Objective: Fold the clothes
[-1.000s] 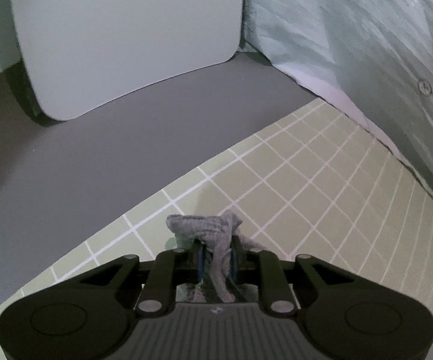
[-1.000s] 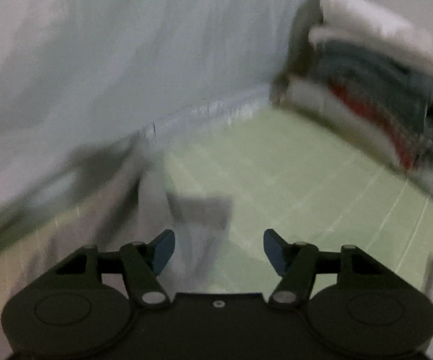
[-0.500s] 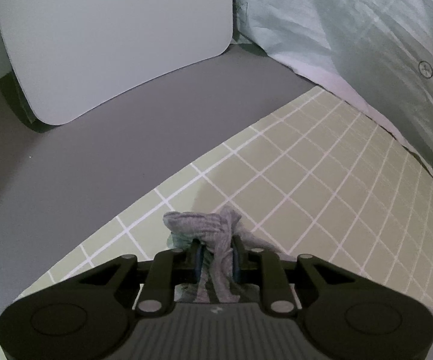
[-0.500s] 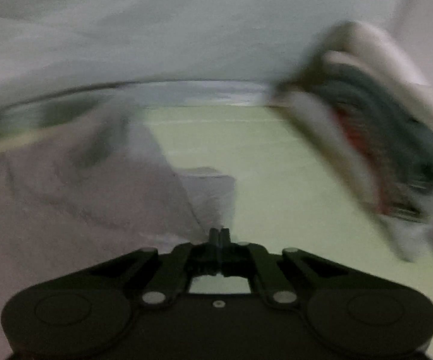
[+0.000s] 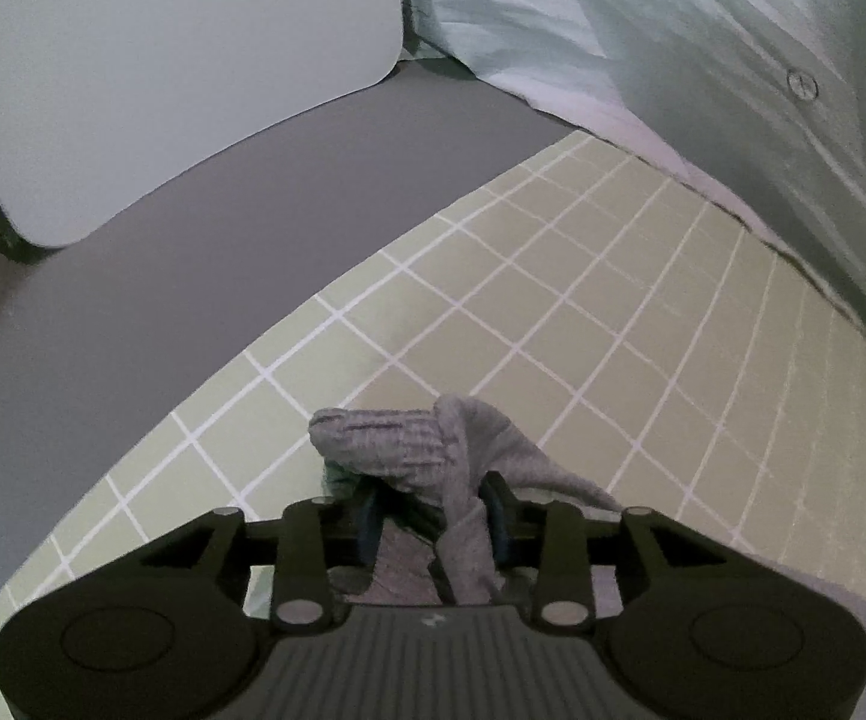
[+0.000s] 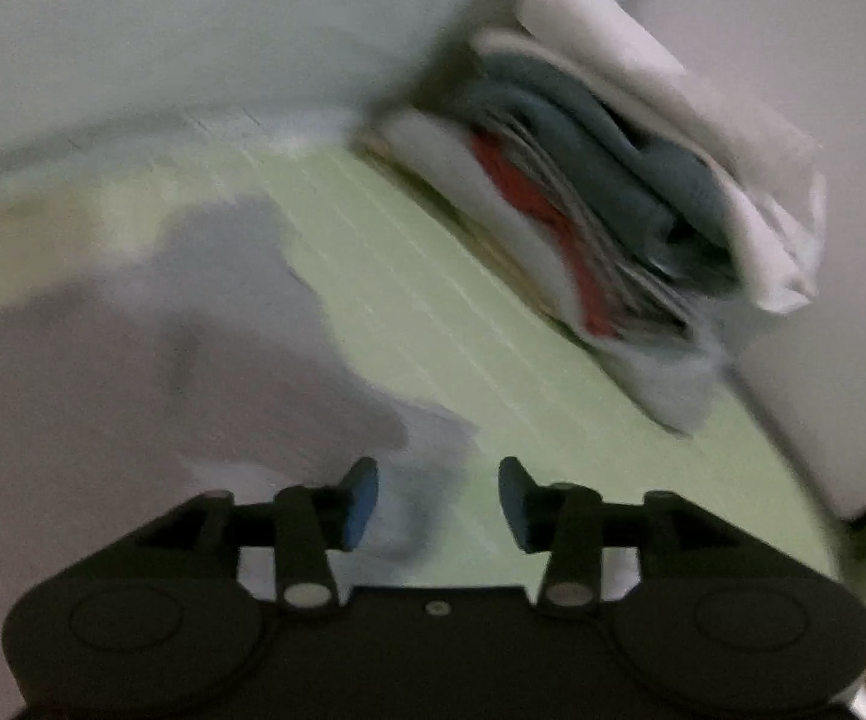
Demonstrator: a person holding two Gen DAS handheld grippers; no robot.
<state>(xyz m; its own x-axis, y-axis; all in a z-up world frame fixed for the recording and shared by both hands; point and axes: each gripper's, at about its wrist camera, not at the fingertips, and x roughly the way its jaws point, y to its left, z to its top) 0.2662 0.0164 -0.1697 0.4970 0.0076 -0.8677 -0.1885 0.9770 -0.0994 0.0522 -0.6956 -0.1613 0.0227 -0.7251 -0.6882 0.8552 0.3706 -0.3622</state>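
A green checked mat [image 5: 613, 312] is spread below. The grey garment [image 6: 150, 360] is draped left of the right hand-held gripper [image 6: 437, 501], which is held spread and empty. A bunched edge is pinched by the left hand-held gripper [image 5: 433, 519], the nearer one.

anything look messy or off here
Mostly the stack of folded clothes: its layers look uneven, with red and grey edges poking out the side, though that view is blurred. The grey garment is bunched in the shut left gripper, normal mid-fold. The right gripper is open and holds nothing.
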